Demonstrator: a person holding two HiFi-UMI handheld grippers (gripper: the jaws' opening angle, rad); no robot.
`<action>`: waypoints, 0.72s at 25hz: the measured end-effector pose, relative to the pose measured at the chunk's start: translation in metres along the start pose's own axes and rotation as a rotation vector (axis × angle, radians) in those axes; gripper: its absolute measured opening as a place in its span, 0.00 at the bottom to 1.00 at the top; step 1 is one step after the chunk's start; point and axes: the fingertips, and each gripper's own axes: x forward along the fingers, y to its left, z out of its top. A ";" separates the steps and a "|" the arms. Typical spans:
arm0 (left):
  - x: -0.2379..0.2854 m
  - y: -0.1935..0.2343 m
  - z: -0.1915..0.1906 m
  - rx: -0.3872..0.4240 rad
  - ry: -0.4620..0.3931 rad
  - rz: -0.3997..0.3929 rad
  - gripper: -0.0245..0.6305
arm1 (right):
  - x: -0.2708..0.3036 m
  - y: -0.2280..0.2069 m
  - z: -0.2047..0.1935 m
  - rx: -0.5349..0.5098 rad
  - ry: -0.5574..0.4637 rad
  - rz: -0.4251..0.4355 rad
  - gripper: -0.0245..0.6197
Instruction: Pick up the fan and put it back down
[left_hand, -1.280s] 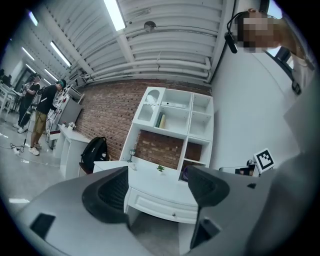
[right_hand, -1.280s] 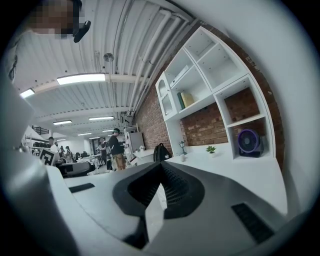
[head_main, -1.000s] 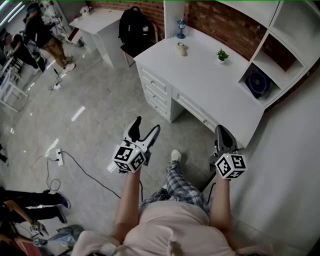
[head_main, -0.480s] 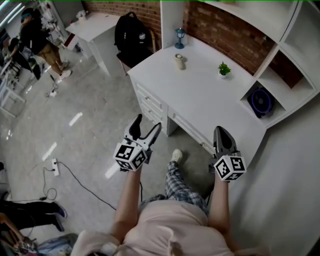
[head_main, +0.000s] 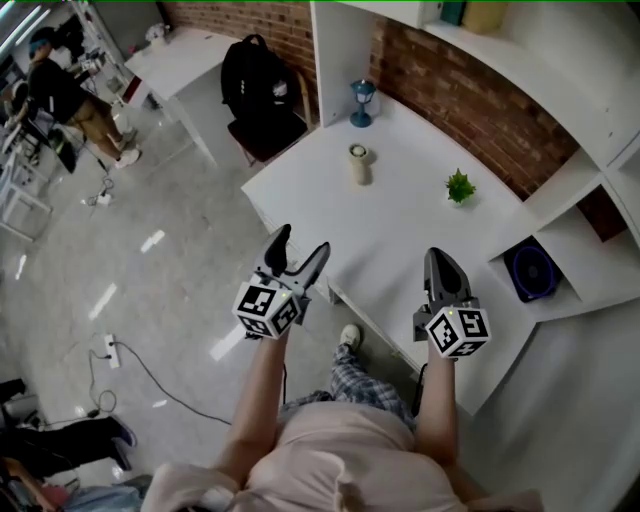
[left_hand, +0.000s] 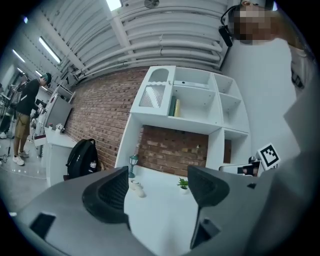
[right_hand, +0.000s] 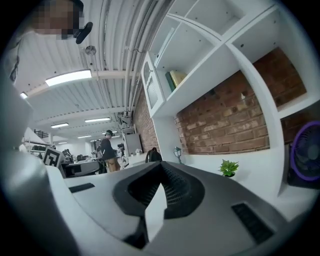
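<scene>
Locating the target: the round fan with a violet-blue rim and dark grille (head_main: 530, 272) stands upright in a low open cubby of the white shelf unit (head_main: 585, 285) at the right end of the white desk (head_main: 400, 235). It is untouched and well apart from both tools.

Right gripper (head_main: 440, 262): over the desk's near edge, the closer of the two to the fan. Its jaws are pressed together with nothing between them.

Left gripper (head_main: 300, 245): over the desk's near-left edge, jaws spread wide and empty.

Also on the desk, toward its brick-backed far side: small green potted plant (head_main: 459, 186), cream cylindrical jar (head_main: 358, 165), blue lantern-shaped ornament (head_main: 361, 102).

I judge the step in hand to be the approach, since nothing is lifted yet. To do it well I would part the right jaws before entering the cubby and come in level so the tips clear its walls. I would then take the fan by its rim or base, not the grille, keeping it upright.
</scene>
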 end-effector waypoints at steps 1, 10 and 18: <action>0.014 0.007 0.000 -0.002 0.004 0.005 0.58 | 0.016 -0.006 0.002 0.001 0.005 0.005 0.06; 0.107 0.040 -0.008 -0.015 0.035 0.016 0.58 | 0.106 -0.047 0.007 0.014 0.039 0.042 0.06; 0.151 0.059 -0.007 -0.013 0.073 0.012 0.58 | 0.145 -0.058 0.011 0.012 0.065 0.048 0.06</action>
